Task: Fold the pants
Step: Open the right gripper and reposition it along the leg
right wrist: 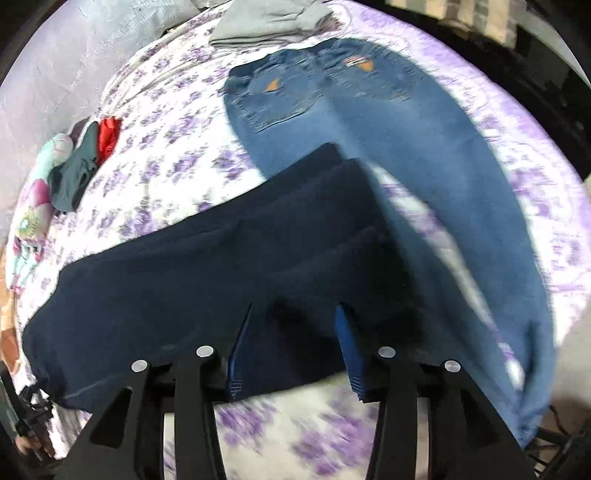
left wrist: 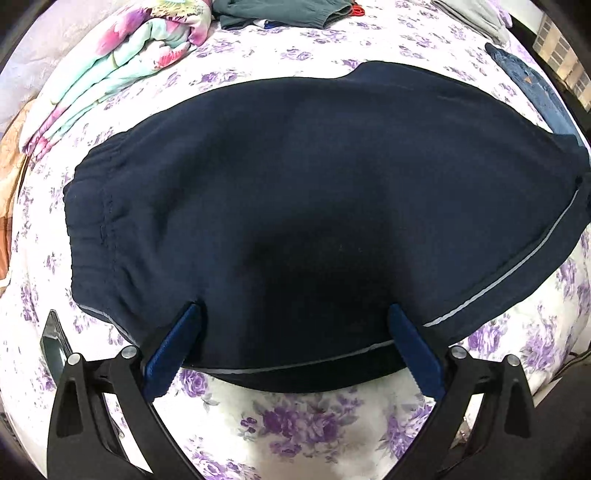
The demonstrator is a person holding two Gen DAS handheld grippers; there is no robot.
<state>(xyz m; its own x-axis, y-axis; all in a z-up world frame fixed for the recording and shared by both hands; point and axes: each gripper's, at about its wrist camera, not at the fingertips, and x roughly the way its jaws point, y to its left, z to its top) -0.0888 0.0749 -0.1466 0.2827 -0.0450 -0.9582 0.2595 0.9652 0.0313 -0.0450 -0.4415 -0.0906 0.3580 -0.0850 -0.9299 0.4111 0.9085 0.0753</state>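
Note:
Navy track pants [left wrist: 314, 192] with a grey side stripe lie folded on the flowered bedsheet [left wrist: 295, 417], elastic waistband at the left. My left gripper [left wrist: 295, 314] is open, its blue fingers [left wrist: 173, 354] spread over the pants' near edge and holding nothing. In the right wrist view the same navy pants [right wrist: 207, 269] stretch to the left. My right gripper [right wrist: 295, 314] is open over their near edge, and that view is motion-blurred.
Blue jeans [right wrist: 388, 140] lie spread to the right, partly under the navy pants. A flowered blanket [left wrist: 122, 62] and dark green clothing [left wrist: 280, 13] lie at the back left. Grey folded clothes [right wrist: 266, 22] lie at the far edge. The left gripper shows at the left [right wrist: 29, 424].

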